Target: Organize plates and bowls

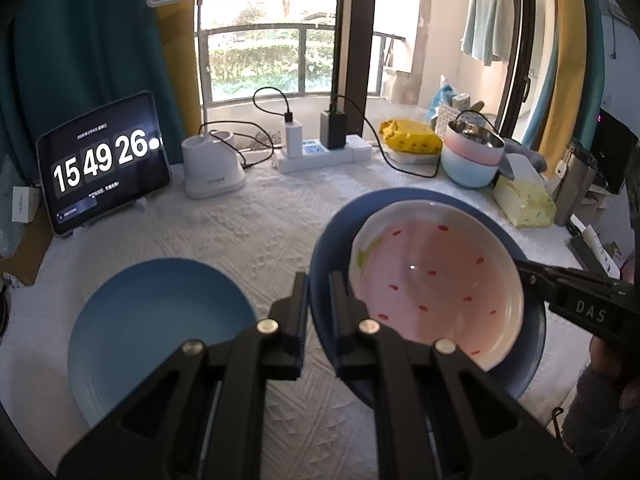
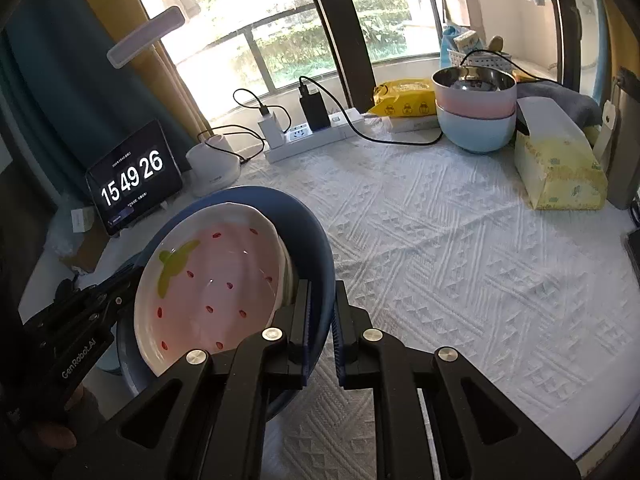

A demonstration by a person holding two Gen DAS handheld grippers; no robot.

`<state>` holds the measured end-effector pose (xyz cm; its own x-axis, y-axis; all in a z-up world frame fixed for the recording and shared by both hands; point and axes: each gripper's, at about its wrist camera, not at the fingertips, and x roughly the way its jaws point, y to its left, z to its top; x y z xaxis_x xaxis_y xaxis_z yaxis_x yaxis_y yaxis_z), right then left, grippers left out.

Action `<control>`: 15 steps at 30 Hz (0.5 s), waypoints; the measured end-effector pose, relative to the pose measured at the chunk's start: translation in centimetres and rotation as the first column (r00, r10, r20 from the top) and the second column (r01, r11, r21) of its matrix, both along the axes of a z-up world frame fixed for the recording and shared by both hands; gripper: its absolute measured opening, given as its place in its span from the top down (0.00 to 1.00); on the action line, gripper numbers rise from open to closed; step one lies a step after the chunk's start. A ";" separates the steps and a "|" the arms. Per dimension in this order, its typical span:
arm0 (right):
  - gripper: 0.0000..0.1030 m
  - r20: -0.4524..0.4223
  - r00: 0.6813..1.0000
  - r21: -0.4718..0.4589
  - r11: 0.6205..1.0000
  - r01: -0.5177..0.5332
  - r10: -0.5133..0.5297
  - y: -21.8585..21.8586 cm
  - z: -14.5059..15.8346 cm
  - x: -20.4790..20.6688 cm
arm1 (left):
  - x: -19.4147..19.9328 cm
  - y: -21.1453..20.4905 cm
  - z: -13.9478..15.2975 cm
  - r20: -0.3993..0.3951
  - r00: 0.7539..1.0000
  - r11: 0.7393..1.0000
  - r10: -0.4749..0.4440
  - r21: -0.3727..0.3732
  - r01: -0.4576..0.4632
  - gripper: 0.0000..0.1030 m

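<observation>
Grippers left (image 1: 319, 300) and right (image 2: 322, 312) are clamping my blue plate (image 1: 532, 356) at opposite rims, strawberry dish (image 1: 436, 280) lying inside.

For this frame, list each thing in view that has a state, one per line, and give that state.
Left hand-held gripper: shut on dark blue plate rim.
Right hand-held gripper: shut on the opposite rim.
Dark blue plate: lifted, tilted, carrying the strawberry dish.
Strawberry dish: empty, resting in the plate.
Light blue plate: flat on the tablecloth, empty.
Bowl stack: nested, upright.
Tablet: on, showing a clock.
</observation>
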<state>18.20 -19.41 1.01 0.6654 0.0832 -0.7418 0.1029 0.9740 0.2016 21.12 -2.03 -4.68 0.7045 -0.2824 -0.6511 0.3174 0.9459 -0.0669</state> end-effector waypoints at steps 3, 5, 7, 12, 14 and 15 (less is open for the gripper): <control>0.87 0.008 1.000 0.000 1.000 0.003 -0.003 0.1 0.4 0.0 | -0.1 0.2 0.3 -0.001 1.000 1.000 -0.001 -0.009 0.001 0.92; 0.87 0.013 1.000 -0.002 1.000 0.002 -0.002 0.2 0.7 0.0 | -0.2 0.4 0.6 0.006 1.000 1.000 0.000 -0.014 0.000 0.92; 0.87 0.018 1.000 -0.005 1.000 -0.003 0.003 0.4 1.0 0.0 | -0.2 0.6 0.8 0.006 1.000 1.000 0.002 -0.021 -0.002 0.92; 0.87 0.030 0.999 -0.012 1.000 -0.015 0.016 0.8 1.7 0.1 | -0.3 1.3 1.3 0.009 1.000 0.999 0.015 -0.042 -0.014 0.92; 0.87 0.035 0.999 -0.016 1.000 -0.021 0.022 1.1 2.0 0.1 | -0.3 1.7 1.5 0.013 1.000 0.999 0.020 -0.047 -0.019 0.92; 0.87 0.037 0.999 -0.017 1.000 -0.023 0.024 1.2 2.1 0.2 | -0.4 1.8 1.6 0.014 1.000 0.999 0.022 -0.049 -0.022 0.92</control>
